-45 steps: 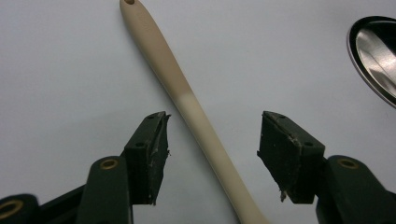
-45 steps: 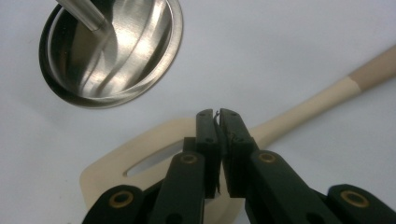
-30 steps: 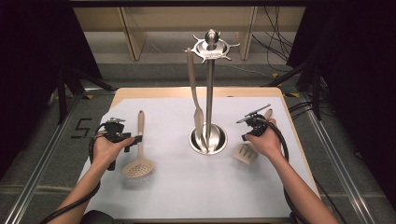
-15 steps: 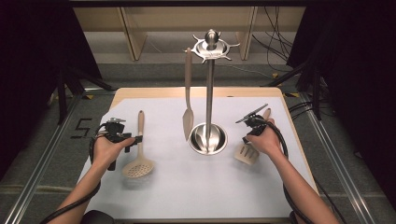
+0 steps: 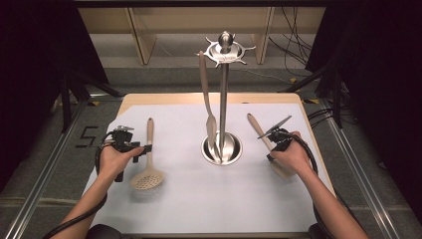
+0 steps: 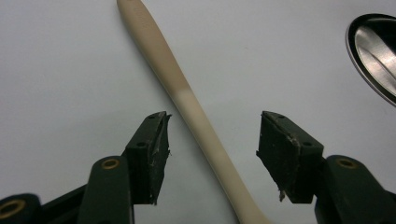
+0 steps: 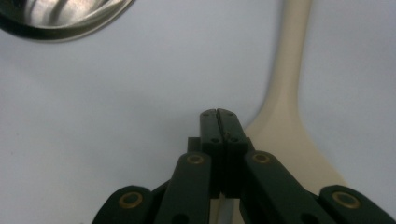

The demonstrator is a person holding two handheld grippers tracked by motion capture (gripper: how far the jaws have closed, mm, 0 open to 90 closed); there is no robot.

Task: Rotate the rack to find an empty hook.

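A pale slotted spoon (image 5: pixel 147 178) lies on the white table at the left, handle pointing away from me. My left gripper (image 5: pixel 146 148) hangs over that handle, open; in the left gripper view (image 6: pixel 215 120) the handle (image 6: pixel 196 116) runs between the jaws without touching either pad. At the right a pale spatula (image 5: pixel 259 130) lies partly under my right hand. My right gripper (image 5: pixel 273 155) is shut and holds nothing (image 7: pixel 218 114), with the spatula (image 7: pixel 285 112) just beside its tips. A third pale utensil (image 5: pixel 206 99) hangs from the steel stand (image 5: pixel 223 94).
The stand's round steel base (image 5: pixel 234 149) sits mid-table between my hands; its edge shows in both gripper views (image 6: pixel 373 51) (image 7: pixel 65 18). The star-shaped hook top (image 5: pixel 226 50) rises high above. Black cables trail from both grippers along my forearms.
The utensil hanging on the stand swung out to the left and has come back toward the pole. Both hands have stayed almost where they were.
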